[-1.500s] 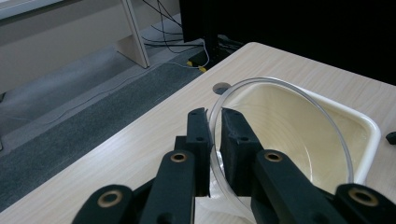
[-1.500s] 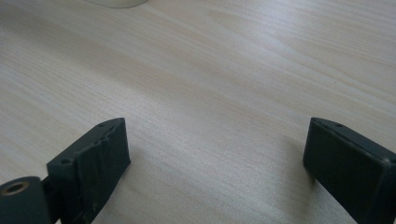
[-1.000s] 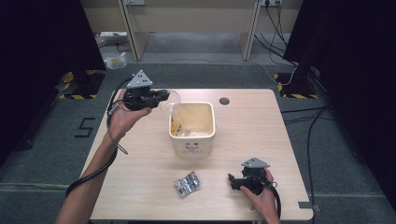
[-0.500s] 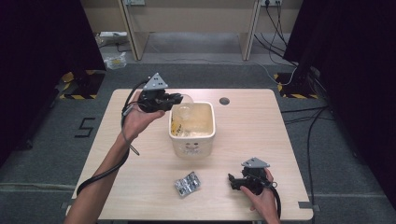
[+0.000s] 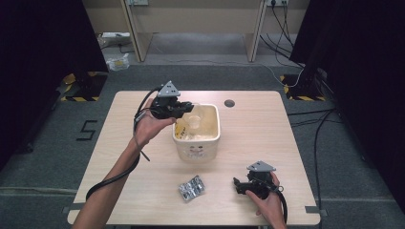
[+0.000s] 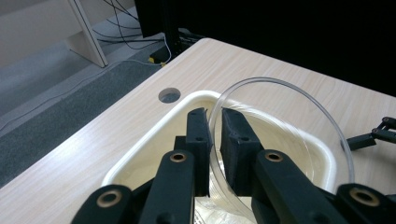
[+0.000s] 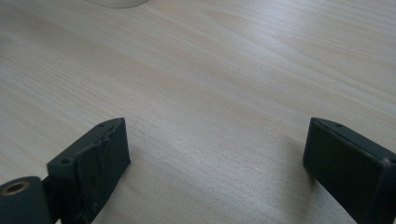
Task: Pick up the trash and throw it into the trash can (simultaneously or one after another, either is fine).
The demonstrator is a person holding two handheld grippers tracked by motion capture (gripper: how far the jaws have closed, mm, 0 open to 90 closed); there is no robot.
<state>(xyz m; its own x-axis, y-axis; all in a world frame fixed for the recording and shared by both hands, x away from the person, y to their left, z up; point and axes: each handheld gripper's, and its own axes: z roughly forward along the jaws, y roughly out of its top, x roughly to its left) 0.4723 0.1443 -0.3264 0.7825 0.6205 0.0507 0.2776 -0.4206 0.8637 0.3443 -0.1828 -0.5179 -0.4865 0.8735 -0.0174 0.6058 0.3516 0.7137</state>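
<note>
A clear plastic cup is gripped by its rim in the left claw, one jaw inside the wall and one outside, so that the thin wall is pinched and the cup hangs tilted with its mouth turned sideways. This hold keeps the cup's body free of the jaws, which suits lowering it into a container. In the high view the left claw is held over the left rim of the cream tub, with the cup inside the tub's opening; whether it rests on the contents cannot be told. Pale wrappers seem to lie at the tub's bottom, though they are too blurred to name. The step in hand is judged to be dropping the cup into the tub, and the grip has not yet been let go.

The right claw is rested low on the bench near the front right, its jaws spread wide with nothing between them; in the right gripper view only bare wood lies between its jaws. It is kept out of the way, just right of a crumpled silver packet lying in front of the tub, probably the next thing to be collected.
</note>
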